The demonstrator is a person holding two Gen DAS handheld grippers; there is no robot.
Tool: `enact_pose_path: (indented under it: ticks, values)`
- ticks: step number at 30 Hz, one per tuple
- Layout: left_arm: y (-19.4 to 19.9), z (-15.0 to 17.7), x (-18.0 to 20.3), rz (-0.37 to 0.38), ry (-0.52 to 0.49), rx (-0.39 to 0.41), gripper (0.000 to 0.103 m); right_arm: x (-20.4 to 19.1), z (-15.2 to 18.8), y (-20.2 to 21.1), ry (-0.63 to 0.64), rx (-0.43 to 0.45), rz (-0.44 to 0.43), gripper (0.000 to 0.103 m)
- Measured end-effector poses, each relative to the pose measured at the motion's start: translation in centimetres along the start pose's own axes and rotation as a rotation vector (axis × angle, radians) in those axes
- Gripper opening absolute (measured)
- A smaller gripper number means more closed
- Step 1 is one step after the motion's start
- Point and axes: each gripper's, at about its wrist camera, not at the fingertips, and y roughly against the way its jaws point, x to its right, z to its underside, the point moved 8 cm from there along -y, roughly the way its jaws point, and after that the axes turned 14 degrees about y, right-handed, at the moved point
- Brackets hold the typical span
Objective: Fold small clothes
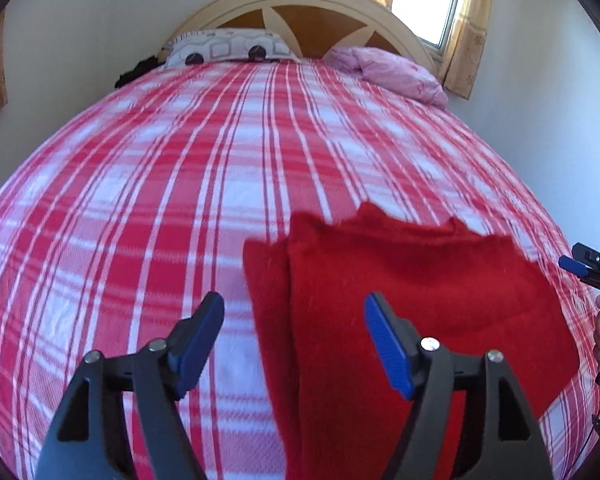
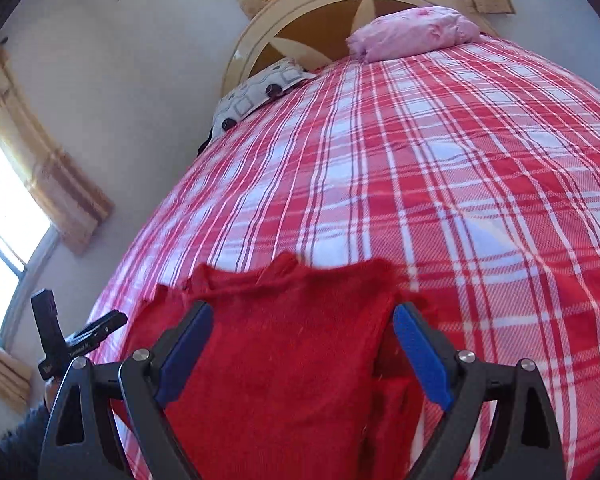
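Observation:
A red knitted garment (image 1: 412,292) lies partly folded on the red-and-white plaid bedspread (image 1: 180,184), near the bed's front edge. My left gripper (image 1: 294,340) is open and empty, just above the garment's left folded edge. My right gripper (image 2: 302,350) is open, its jaws standing either side of the garment (image 2: 284,360), above it and holding nothing. The right gripper also shows at the right edge of the left wrist view (image 1: 588,268). Part of the left gripper shows at the lower left of the right wrist view (image 2: 72,344).
A patterned white pillow (image 1: 224,48) and a pink pillow (image 1: 396,72) lie at the far end by the cream headboard (image 1: 300,4). Walls and curtained windows (image 1: 436,0) surround the bed. A window (image 2: 4,232) is to the left.

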Motion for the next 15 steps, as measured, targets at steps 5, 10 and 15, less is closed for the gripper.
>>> enact_pose_path:
  ticks: [5, 10, 15]
  values:
    - [0.2, 2.8, -1.7, 0.01, 0.047, -0.056, 0.075, -0.4, 3.7, 0.3, -0.029, -0.053, 0.023, 0.092]
    - [0.4, 3.7, -2.0, 0.078, 0.108, -0.08, 0.075, -2.3, 5.8, 1.3, 0.017, -0.066, 0.046, 0.092]
    - [-1.0, 3.4, -2.2, 0.11, 0.156, -0.116, 0.076, -7.3, 6.6, 1.7, 0.127, -0.073, 0.025, 0.092]
